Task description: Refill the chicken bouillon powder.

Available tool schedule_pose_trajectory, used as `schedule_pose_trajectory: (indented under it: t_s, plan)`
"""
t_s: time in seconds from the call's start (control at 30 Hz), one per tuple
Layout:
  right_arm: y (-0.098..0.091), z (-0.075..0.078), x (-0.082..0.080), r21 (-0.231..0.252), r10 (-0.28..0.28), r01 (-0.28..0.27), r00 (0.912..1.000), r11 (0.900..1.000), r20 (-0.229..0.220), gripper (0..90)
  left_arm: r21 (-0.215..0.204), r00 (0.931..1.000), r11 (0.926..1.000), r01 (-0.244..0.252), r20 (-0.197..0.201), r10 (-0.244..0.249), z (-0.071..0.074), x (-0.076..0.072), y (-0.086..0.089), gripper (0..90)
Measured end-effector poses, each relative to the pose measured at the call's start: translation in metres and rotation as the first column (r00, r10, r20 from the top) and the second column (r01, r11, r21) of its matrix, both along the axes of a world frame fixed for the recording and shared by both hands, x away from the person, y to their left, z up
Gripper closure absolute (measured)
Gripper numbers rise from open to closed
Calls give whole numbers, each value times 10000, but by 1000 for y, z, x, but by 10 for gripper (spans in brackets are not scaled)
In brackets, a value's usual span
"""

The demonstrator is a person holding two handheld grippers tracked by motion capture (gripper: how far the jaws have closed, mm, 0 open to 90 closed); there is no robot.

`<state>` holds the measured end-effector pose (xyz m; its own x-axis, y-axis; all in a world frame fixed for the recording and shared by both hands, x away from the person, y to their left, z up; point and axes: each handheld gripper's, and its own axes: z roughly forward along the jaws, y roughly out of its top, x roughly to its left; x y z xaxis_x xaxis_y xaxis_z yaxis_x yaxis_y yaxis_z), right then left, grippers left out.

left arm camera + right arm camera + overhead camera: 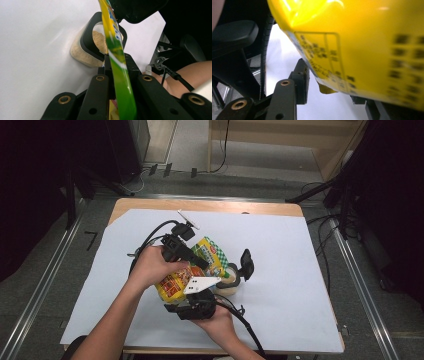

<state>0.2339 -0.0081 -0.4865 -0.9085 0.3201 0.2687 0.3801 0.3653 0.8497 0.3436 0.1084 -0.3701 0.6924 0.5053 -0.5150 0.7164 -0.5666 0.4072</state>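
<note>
Bag heading: the yellow-and-green snack bag (192,267) is running slantwise over the white sheet (280,250) in the high view, its green checked end pointing up and to the right, toward the far side of the table, and its yellow end pointing down and to the left, toward the person.

Bag in the left gripper view: the bag (117,62) is showing edge-on as a thin yellow-green strip rising straight up the middle of the picture.

Left gripper: the left gripper (200,262) is pinching that thin edge, its two black jaws nearly together with the film pressed between them.

Right gripper: the right gripper (202,292) is coming at the bag's yellow end from the person's side; in the right gripper view the yellow printed face (362,47) is lying between and over the jaws. The jaws are standing partly apart. The near jaw's pad is sitting beside the film, and whether it is pressing I cannot tell.

Bag height: whether the bag is resting on the sheet or hanging clear of it I cannot tell.

Container: a clear container (227,280) of tan granules is standing just beyond the bag's green end, its black flip lid (246,262) swung up; the left gripper view is looking into its mouth (98,41).

In the way: both hands and grippers are crowding the bag, with the container close against them.
</note>
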Motion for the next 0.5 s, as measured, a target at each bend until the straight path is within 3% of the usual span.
schedule_pose_trajectory:
  t_s: [0.5]
  plan:
    - [2, -12, 0, -452, -184, 189, 9998, 9988, 115, 565, -378, 9998, 9992, 102, 198, -94, -1, -2, 5, 859]
